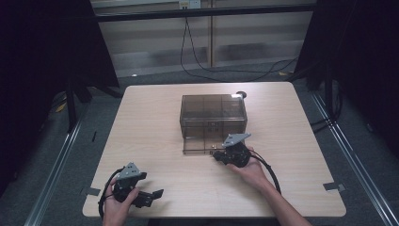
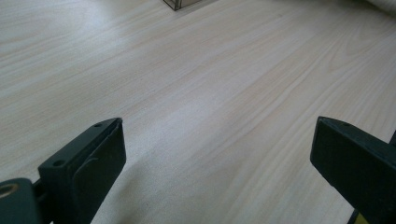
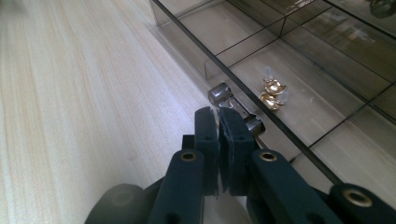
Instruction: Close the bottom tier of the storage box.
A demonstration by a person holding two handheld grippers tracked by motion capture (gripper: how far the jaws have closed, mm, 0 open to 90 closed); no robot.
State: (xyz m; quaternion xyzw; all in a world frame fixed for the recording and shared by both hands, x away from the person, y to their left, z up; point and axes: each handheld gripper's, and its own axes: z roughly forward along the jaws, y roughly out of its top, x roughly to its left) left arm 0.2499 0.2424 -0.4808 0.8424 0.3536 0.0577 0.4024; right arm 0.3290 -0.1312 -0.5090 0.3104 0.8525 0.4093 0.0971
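Note:
A smoked clear drawer box [image 1: 214, 113] stands at the middle of the wooden table [image 1: 155, 108], its bottom drawer [image 1: 200, 147] pulled out toward me. In the right gripper view, small gold pieces [image 3: 272, 93] lie in one drawer compartment [image 3: 299, 100]. My right gripper [image 3: 218, 114] is shut, its tips right against the drawer's small bar handle [image 3: 220, 93], with nothing between the jaws. From above, the right gripper [image 1: 215, 154] sits at the drawer's front. My left gripper [image 1: 153, 197] rests near the front left edge, open and empty. Its jaws [image 2: 217, 140] stand wide over bare wood.
A small dark round object [image 1: 241, 94] lies behind the box. Tape marks [image 1: 334, 186] sit at the table's front corners. Cables [image 1: 202, 70] run across the floor beyond the far edge. In the left gripper view, a corner of the box [image 2: 180, 3] shows at the top.

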